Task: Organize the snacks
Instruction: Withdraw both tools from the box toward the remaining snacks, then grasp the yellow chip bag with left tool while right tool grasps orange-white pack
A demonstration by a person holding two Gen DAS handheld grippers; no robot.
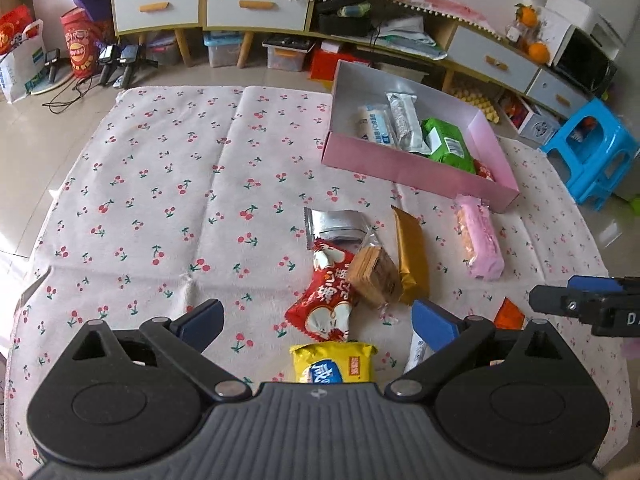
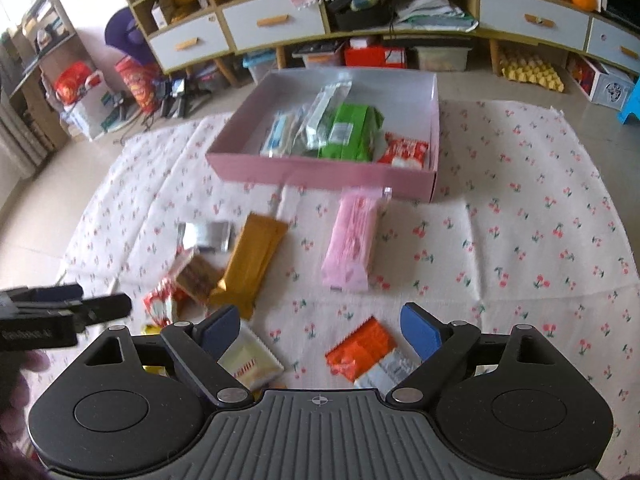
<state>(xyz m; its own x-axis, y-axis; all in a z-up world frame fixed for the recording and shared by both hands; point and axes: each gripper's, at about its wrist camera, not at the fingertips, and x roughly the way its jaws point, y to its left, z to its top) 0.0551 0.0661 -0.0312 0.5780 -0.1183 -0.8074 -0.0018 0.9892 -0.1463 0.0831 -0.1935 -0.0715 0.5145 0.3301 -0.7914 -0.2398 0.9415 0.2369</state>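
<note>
Both tools are spread wide with nothing pinched: left tool (image 1: 316,320) and right tool (image 2: 320,328) hover over loose snacks (image 1: 376,276) just short of the pink box (image 2: 320,172), probably lining up grabs.

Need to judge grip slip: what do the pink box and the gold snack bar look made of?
Pink box: likely matte cardboard, with flat, thin, stiff walls and a white inside. Gold snack bar: seemingly metallic foil or film wrapper, with crimped ends and a dull sheen.
</note>
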